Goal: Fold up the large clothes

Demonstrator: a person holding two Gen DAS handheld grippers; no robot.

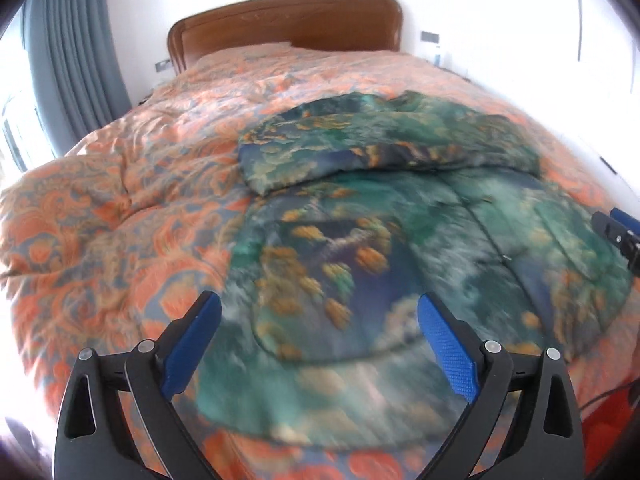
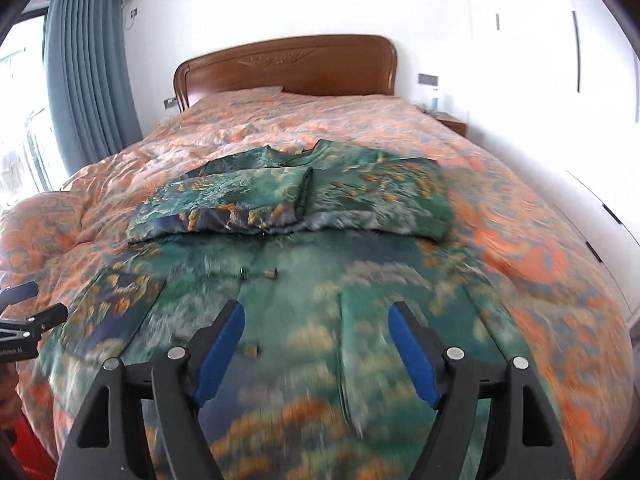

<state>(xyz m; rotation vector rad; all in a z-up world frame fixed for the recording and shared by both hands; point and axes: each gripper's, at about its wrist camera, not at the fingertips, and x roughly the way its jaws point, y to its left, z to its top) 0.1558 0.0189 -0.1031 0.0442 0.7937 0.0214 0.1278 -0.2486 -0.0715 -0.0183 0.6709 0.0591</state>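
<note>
The green printed garment [image 2: 304,300] lies flat on the bed's orange quilt [image 2: 532,240], sleeves folded across its headboard-side end. Both grippers, left [image 1: 320,344] and right [image 2: 316,352], hover empty, jaws apart, over its near hem (2 equally close).

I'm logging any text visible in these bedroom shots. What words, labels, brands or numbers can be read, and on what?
White lettering on the left tongs, at the right wrist view's left edge: too small and blurred to read.
Carved emblem on the headboard: an ornament, not legible as words.
Nothing else readable.
</note>
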